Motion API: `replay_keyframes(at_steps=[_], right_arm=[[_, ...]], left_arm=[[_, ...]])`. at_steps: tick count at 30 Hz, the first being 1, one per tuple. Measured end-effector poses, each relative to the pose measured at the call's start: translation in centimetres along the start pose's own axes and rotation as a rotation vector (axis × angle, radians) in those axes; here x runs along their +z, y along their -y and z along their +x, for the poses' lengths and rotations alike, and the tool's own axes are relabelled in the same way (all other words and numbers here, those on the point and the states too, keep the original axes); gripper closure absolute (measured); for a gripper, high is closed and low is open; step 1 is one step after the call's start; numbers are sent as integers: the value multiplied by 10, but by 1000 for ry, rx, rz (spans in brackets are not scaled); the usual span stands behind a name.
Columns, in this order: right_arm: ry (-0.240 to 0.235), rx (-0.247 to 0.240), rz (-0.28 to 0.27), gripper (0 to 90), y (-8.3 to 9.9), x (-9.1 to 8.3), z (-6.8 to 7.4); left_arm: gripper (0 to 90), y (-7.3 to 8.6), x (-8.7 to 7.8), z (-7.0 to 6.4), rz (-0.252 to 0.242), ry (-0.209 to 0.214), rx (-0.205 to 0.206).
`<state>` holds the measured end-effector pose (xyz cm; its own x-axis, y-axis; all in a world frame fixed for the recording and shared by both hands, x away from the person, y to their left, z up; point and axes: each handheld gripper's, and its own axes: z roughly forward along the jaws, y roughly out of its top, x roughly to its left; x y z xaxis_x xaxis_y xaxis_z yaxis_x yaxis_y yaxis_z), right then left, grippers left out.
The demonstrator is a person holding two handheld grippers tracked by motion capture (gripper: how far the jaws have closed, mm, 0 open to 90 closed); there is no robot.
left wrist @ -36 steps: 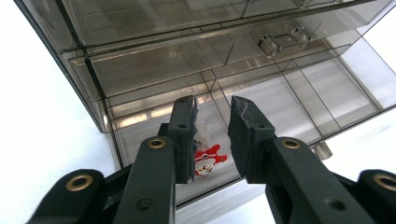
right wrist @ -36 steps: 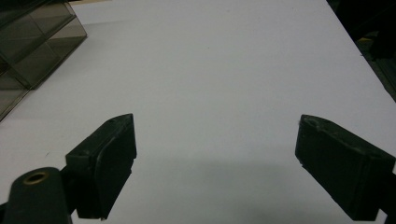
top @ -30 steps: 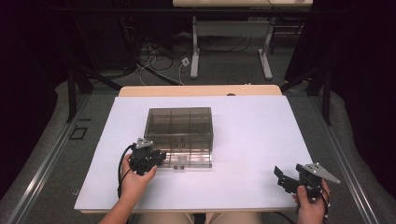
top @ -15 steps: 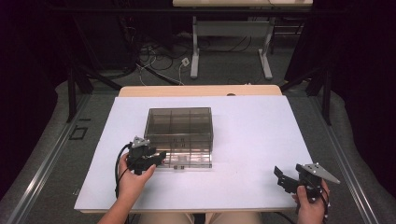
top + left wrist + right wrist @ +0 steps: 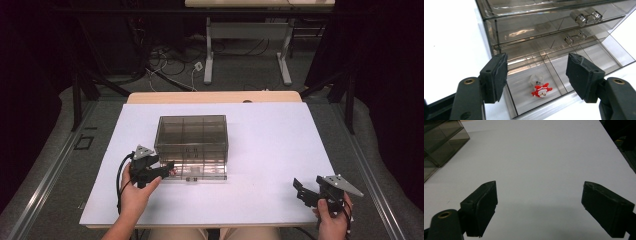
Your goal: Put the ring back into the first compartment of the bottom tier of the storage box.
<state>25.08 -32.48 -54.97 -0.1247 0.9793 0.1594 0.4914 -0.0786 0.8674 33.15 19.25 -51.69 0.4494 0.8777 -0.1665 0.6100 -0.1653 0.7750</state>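
Note:
A smoked clear drawer box (image 5: 192,142) stands in the middle of the white table (image 5: 270,135). Its bottom drawer (image 5: 599,53) is pulled out toward me. In the drawer's left front compartment lies a small red-and-white figure (image 5: 541,91) joined to a clear ball. My left gripper (image 5: 169,170) (image 5: 537,67) is open at the drawer's left front corner, just above the figure and not touching it. My right gripper (image 5: 299,189) (image 5: 539,195) is open over bare table near the front right edge, with nothing between its fingers.
Two upper drawers with clear handles (image 5: 586,17) are shut. A corner of the drawer box (image 5: 441,142) shows at the far left of the right gripper view. Beyond the table are a wooden strip (image 5: 215,97), floor cables and a desk frame (image 5: 247,35).
My left gripper has drawn back slightly to the left from the drawer front. The right gripper has not moved.

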Motion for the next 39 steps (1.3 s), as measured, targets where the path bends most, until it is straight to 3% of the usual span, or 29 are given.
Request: replay_keyframes(at_steps=[8, 14, 16, 19, 21, 26, 32, 34, 36, 37, 39], right_arm=[[-2, -4, 3, 132, 0, 0, 0], [2, -7, 4, 133, 0, 0, 0], [2, -7, 5, 133, 0, 0, 0], [1, -7, 4, 133, 0, 0, 0], [1, -6, 4, 133, 0, 0, 0], [-3, 2, 7, 134, 0, 0, 0], [0, -3, 0, 134, 0, -1, 0], [14, 1, -35, 134, 1, 2, 0], [14, 2, -35, 133, 1, 1, 0], [7, -5, -1, 133, 0, -1, -1], [9, -2, -19, 133, 0, 0, 0]], left_arm=[[277, 1, -9, 4, -24, -41, 26], [277, 1, -14, 8, -37, -35, 39], [276, 0, -17, 10, -42, -53, 53], [276, 0, -22, 12, -47, -65, 12], [276, 0, -23, 13, -48, -65, 8], [248, 2, -29, 17, -61, -44, -42], [164, 5, -33, 22, -68, -44, -60], [157, 7, -35, 24, -77, -39, -70], [152, 8, -38, 25, -84, -45, -71], [129, 9, -40, 28, -96, -47, -74], [114, 10, -44, 30, -104, -50, -76]])
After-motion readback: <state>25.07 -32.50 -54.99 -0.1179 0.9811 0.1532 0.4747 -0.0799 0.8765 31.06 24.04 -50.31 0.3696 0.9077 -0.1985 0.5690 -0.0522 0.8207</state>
